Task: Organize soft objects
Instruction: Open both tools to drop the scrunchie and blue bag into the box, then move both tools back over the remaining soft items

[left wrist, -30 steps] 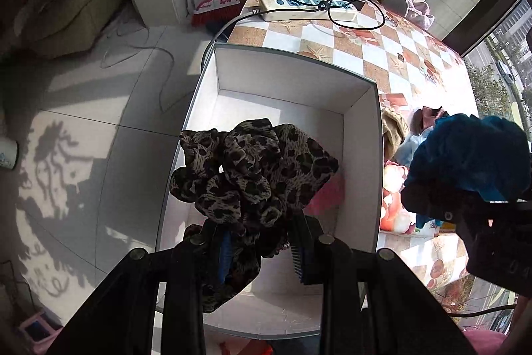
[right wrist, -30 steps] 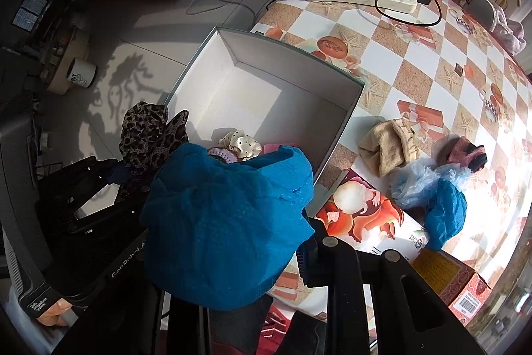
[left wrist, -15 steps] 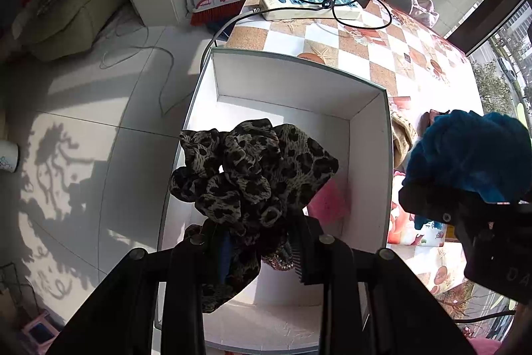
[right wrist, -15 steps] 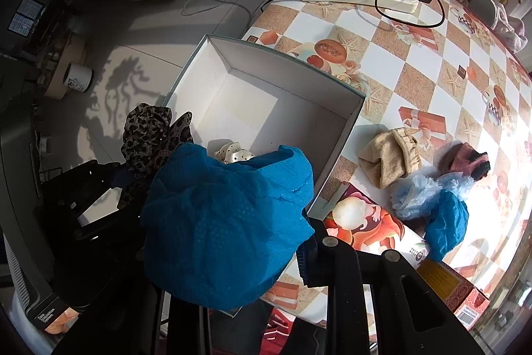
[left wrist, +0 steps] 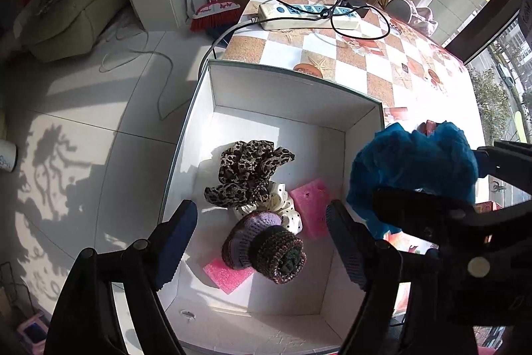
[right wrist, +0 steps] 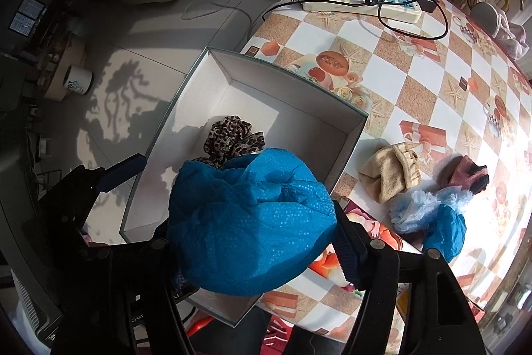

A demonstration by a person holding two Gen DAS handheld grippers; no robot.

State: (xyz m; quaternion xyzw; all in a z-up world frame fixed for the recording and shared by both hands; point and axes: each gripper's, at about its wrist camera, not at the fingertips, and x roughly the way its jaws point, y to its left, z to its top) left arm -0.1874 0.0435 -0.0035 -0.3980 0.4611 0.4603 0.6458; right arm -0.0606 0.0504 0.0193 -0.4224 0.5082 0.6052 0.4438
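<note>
An open white box [left wrist: 292,88] sits on the table's near left corner. In it the leopard-print scrunchie [left wrist: 246,168] lies loose against a white dotted scrunchie [left wrist: 282,205], a purple knitted hat [left wrist: 262,242] and pink sponges [left wrist: 309,202]. My left gripper [left wrist: 261,218] hovers over them, its jaws opening with nothing between them. My right gripper [right wrist: 252,242] is beside it over the box's right wall [right wrist: 345,135]. Its jaws are opening too, with a bunched blue cloth [right wrist: 249,228] still puffed out between them. The cloth hides the right gripper's left finger.
On the checked tablecloth [right wrist: 432,72] right of the box lie a beige cloth [right wrist: 389,175], a dark red piece [right wrist: 465,172] and a pale-blue fluffy item with more blue fabric [right wrist: 429,215]. A power strip with its cable [right wrist: 359,2] lies at the far edge. White floor tiles drop away left of the box.
My left gripper has spread wide and the leopard scrunchie has dropped from it into the box. The right gripper's fingers have moved apart and the blue cloth has puffed out wider.
</note>
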